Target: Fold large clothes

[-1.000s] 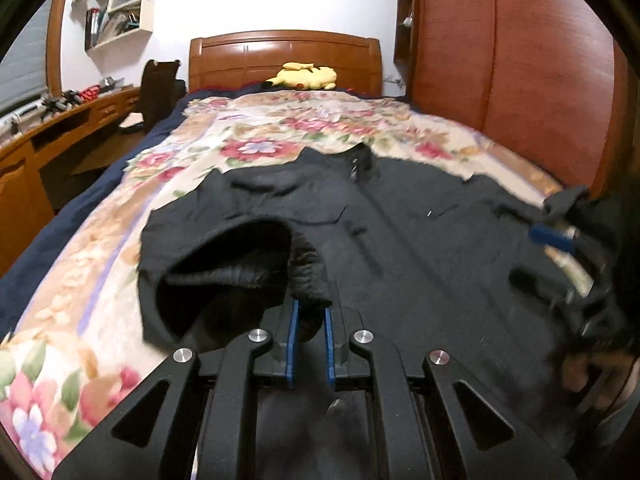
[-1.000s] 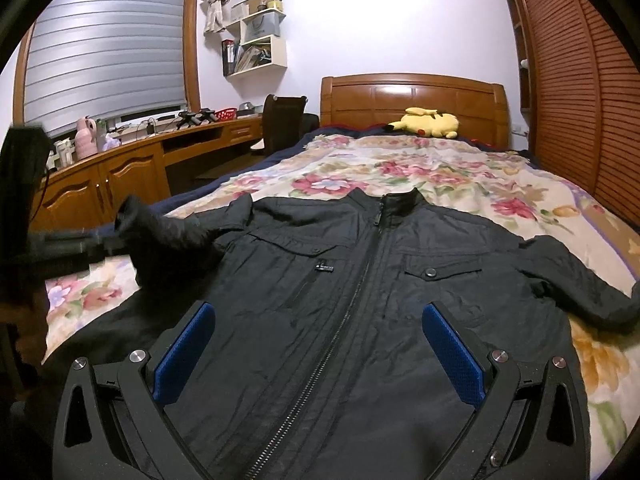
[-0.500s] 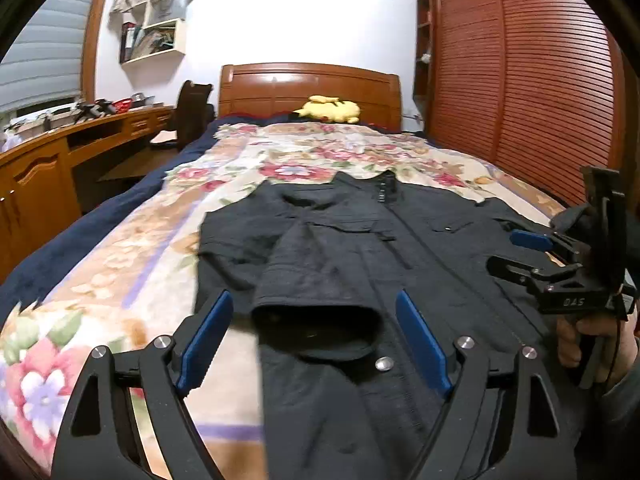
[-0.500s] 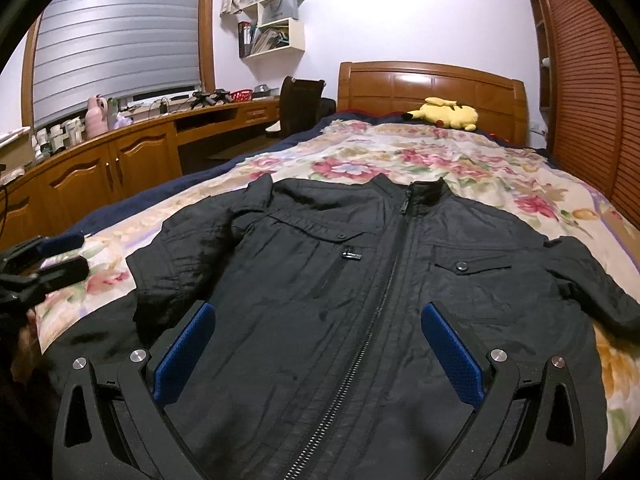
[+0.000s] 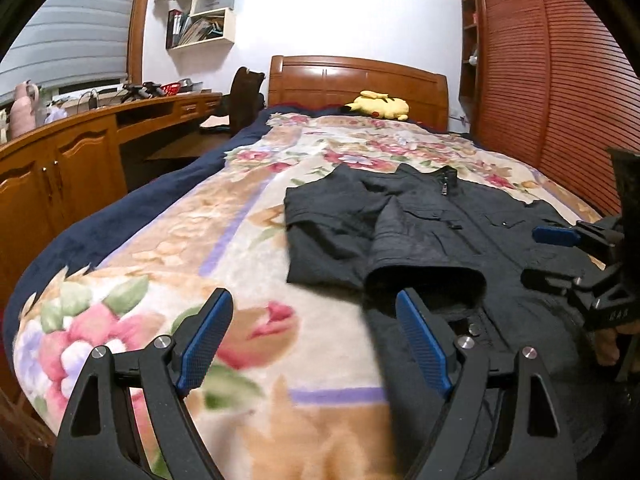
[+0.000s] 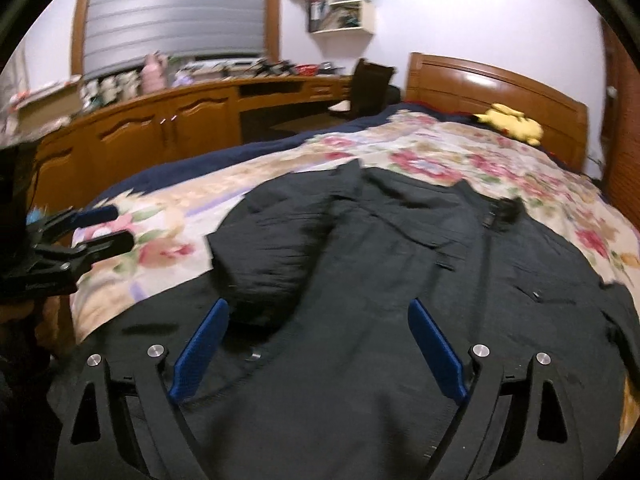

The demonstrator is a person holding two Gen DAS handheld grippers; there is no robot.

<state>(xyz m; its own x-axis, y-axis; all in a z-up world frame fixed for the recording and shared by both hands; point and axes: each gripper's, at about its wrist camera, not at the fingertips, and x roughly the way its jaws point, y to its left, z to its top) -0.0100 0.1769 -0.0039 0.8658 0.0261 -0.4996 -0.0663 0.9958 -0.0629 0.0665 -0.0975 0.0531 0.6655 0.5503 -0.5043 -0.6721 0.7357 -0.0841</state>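
A bedroom: the bed [image 5: 240, 216] under a floral blanket carries the black jacket [image 5: 460, 240], spread below the headboard. Its sleeve [image 5: 420, 248], clamped a second ago, now lies folded across the chest. The left tongs [image 5: 316, 344] gape empty beside it; the right tongs [image 6: 316, 352], slightly narrowing, hover wide over the hem, gripping nothing.

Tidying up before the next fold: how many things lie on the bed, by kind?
Black jacket: 1
Yellow plush toy: 1
Floral blanket: 1
Total: 3
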